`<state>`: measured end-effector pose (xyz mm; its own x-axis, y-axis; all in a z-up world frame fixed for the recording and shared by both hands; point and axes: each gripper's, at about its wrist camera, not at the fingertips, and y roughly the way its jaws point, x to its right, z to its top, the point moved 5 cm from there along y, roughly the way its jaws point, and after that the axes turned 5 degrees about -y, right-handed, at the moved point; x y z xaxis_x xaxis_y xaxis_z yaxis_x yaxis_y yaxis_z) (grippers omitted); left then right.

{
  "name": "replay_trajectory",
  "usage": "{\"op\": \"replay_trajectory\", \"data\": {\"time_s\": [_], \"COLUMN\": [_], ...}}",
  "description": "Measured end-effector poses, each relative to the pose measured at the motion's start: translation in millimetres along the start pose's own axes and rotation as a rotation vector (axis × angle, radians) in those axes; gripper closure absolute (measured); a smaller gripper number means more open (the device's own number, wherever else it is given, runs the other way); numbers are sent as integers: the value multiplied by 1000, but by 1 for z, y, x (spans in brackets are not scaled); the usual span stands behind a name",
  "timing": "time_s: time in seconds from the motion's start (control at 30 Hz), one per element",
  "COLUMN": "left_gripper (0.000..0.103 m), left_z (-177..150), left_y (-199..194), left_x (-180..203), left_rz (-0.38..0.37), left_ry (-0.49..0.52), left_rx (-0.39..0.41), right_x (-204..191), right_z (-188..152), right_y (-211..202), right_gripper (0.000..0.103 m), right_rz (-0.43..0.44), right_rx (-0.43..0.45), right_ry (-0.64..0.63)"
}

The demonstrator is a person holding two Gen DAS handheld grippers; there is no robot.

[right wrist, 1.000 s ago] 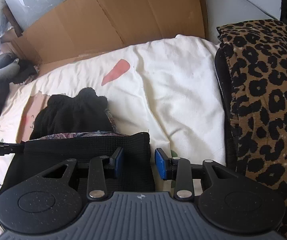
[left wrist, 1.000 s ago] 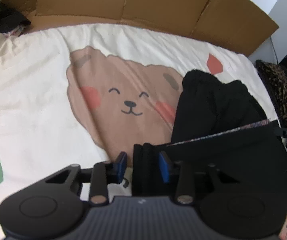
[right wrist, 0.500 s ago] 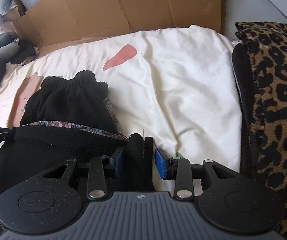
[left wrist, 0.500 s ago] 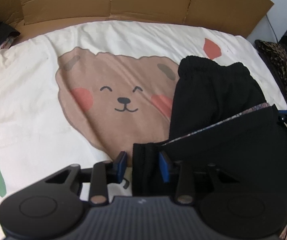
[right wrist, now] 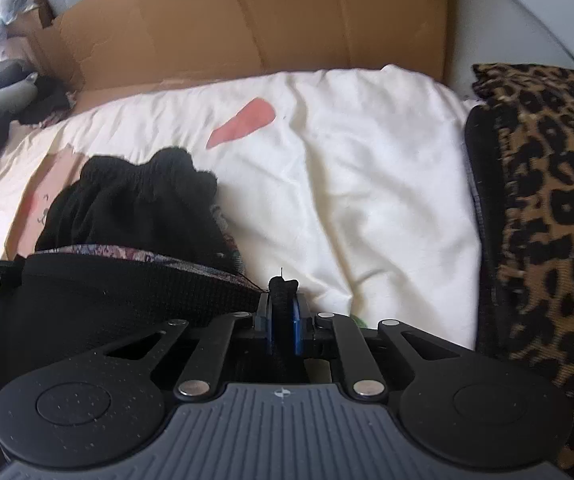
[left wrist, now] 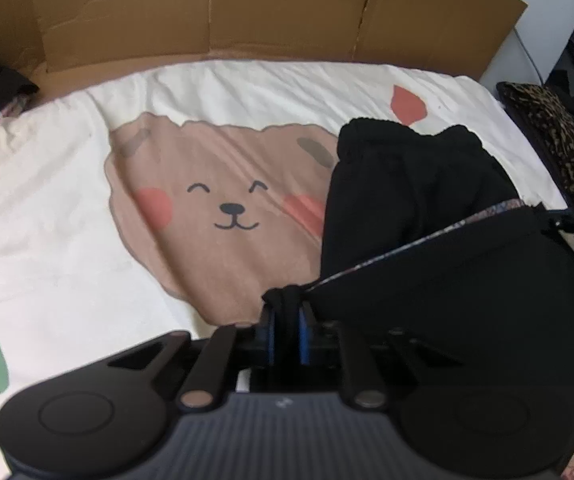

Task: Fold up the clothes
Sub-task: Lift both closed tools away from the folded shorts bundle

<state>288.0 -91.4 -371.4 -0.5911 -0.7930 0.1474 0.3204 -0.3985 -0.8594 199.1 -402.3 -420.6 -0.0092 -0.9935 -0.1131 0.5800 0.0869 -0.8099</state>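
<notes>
A black knitted garment with a patterned lining [left wrist: 459,312] lies on the bed, on a cream quilt printed with a brown bear face [left wrist: 223,208], toward the bed's right edge and nearer the front than the cardboard-lined back edge. Its far part, a bunched ribbed end [left wrist: 407,168], rests on the quilt, while the near part is lifted as a taut flap between the two tools.

The left hand-held gripper [left wrist: 286,326] has its blue pads pressed together on a pinched wad of the near left corner of the flap. The right hand-held gripper [right wrist: 283,316] is likewise clamped on the near right corner, with a small tuft of black knit standing up between its pads. Each tool's tip shows at the side of the other's view.

The fabric looks soft, fairly thick and limp: it sags under its own weight behind the held edge and bunches wherever it is pinched. It seems light enough for two corner grips, and the coarse knit should not slip easily from the pads, though the smoother lining might slide against the outer layer. Corners of the hem are the sensible holds, since tension between them keeps the edge straight for laying over the far part. A leopard-print cushion [right wrist: 547,216] lies beside the bed's right edge, close enough to snag a swinging flap.
</notes>
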Motion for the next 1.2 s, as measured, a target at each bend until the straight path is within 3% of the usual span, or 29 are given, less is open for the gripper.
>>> {"op": "replay_trajectory", "data": {"time_s": [0.43,0.77,1.2], "left_gripper": [96,96,96], "left_z": [11,38,82], "left_y": [-51,-85,-57], "left_x": [1,11,6], "left_rz": [28,15,12], "left_ry": [-3,-1,21], "left_rx": [75,151,172], "right_x": [7,2,7], "right_z": [6,19,52], "right_y": [-54,-94,-74], "right_gripper": [96,96,96], "right_rz": [-20,-30,-60], "right_rx": [99,188,208], "right_ry": [72,87,88]}}
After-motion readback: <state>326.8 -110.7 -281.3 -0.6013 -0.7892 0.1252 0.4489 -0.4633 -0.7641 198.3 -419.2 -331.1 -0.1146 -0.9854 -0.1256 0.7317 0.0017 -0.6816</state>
